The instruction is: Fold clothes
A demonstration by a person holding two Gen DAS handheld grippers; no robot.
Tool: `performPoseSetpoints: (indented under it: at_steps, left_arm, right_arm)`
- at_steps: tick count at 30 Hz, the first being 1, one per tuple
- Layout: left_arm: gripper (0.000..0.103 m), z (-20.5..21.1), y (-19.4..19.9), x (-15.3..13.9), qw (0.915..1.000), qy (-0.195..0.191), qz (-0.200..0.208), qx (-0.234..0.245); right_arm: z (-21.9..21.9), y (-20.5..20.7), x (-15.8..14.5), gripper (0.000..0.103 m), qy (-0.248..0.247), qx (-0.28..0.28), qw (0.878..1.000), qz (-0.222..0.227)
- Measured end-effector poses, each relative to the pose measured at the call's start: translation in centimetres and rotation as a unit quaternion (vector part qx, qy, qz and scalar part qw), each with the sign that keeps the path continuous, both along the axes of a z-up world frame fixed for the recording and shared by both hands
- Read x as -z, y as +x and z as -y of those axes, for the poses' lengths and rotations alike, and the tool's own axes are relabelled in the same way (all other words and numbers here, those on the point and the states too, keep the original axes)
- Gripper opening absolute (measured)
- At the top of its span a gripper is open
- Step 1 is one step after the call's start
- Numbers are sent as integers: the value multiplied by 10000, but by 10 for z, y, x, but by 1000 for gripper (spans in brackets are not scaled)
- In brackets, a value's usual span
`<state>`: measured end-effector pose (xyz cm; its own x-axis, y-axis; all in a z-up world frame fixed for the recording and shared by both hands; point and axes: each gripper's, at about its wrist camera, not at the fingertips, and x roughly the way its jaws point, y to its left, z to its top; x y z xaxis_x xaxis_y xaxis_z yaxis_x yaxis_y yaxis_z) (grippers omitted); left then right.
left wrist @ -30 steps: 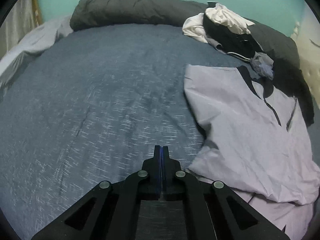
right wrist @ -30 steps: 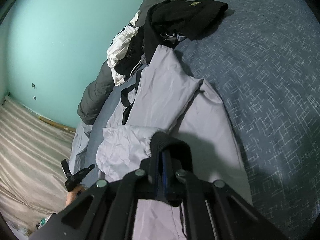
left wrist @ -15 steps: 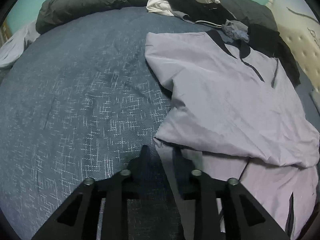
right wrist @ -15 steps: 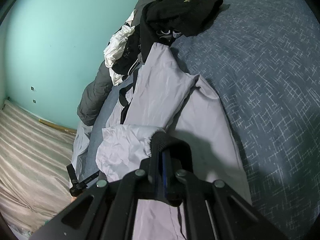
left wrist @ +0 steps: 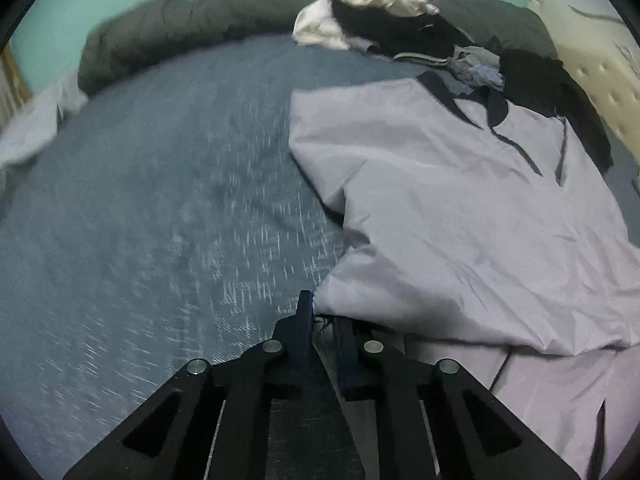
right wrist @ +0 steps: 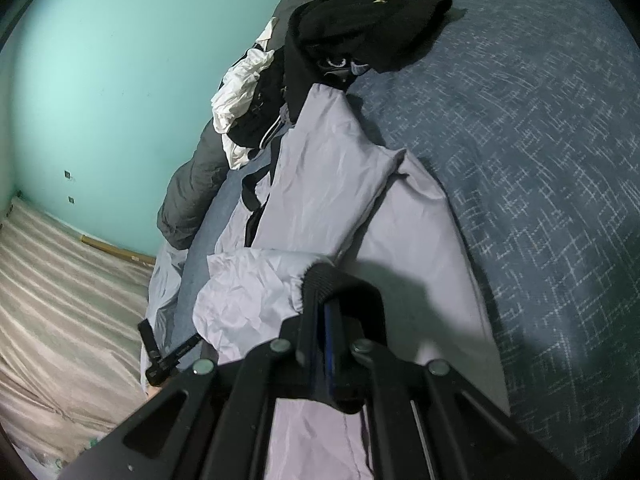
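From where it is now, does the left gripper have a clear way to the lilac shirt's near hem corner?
Probably yes. The left gripper is open, with the lilac shirt's hem corner right at its fingertips and only bare blue bedspread alongside. The right gripper, shut on the dark ribbed cuff, is not in the way.

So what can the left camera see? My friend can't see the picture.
A pale lilac shirt with a dark collar lies spread on a blue bed, and the left gripper, slightly open, is at the shirt's near corner. At the far edge sits a pile of black and white clothes beside a grey blanket.
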<state>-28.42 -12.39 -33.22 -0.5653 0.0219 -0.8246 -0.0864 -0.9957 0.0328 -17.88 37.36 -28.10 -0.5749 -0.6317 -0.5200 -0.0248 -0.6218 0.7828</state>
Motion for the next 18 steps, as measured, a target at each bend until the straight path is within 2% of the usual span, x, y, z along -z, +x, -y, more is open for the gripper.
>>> performPoseSetpoints:
  at_steps: [6, 12, 18]
  left_arm:
    - [9, 7, 4, -7, 9995, 297, 78, -71]
    - [11, 6, 4, 3, 9976, 586, 358, -126]
    - [10, 0, 1, 9, 9977, 471, 477, -120]
  right_arm:
    - [0, 5, -9, 2, 5, -19, 10000, -84]
    - [-4, 21, -15, 2, 173, 28, 9998, 28]
    - [-9, 40, -18, 2, 323, 60, 9994, 143]
